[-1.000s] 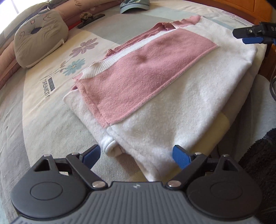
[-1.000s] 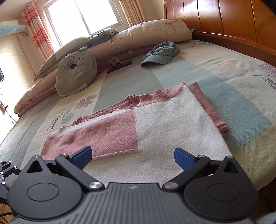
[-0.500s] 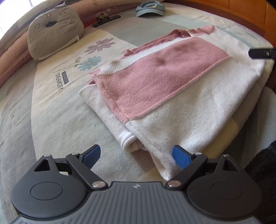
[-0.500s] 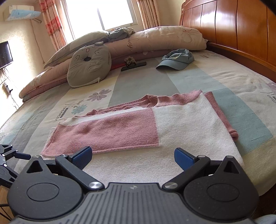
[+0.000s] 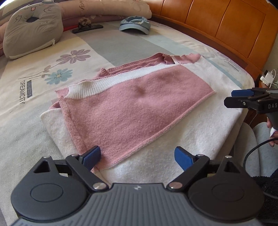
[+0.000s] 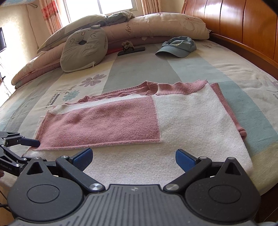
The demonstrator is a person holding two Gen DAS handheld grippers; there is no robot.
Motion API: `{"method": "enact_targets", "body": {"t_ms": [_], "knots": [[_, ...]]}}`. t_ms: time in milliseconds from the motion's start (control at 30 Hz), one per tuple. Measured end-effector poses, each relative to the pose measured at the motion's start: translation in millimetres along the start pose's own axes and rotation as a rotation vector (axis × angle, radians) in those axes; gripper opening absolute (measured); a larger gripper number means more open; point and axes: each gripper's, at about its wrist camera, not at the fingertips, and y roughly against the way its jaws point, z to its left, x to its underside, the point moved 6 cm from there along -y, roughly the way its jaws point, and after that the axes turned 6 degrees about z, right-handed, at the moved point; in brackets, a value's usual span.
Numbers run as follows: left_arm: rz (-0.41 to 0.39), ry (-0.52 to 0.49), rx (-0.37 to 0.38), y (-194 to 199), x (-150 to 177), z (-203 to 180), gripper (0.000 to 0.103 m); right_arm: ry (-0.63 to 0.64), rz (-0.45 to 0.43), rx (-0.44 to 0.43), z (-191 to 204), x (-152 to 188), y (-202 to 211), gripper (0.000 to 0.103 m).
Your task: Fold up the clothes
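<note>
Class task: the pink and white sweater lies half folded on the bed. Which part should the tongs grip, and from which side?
Probably the sweater's white near hem, from the bed's near edge: it lies flat, free, and directly ahead of both open tongs.

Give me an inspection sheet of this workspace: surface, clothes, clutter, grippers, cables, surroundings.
Surface: bed with striped, flower-print cover.
Job's things: pink and white sweater, partly folded, flat near the bed's front edge.
Clutter: blue cap, cat cushion, dark flower clip.
Grippers: left gripper open over the sweater's near edge; right gripper open, nothing held.
Cables: black cable by a hand; white charger beyond the bed.
Surroundings: wooden headboard, pillows, curtained window.
</note>
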Motion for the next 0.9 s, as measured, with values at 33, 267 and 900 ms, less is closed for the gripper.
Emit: {"method": "enact_targets", "body": {"t_ms": [33, 267, 900], "knots": [[-0.012, -0.002, 0.002, 2.8, -6.6, 0.9, 0.092, 0.009, 0.002, 0.006, 0.6, -3.2, -2.5, 0.103], [-0.08, 0.052, 0.232, -1.7, -54.6, -6.9, 0.093, 0.063, -0.021, 0.026, 4.2, -32.3, -22.2, 0.103], [0.007, 0.083, 0.075, -58.6, -72.4, 0.1, 0.094, 0.033, 0.026, 0.084, -19.4, -13.3, -49.9, 0.103]]}}
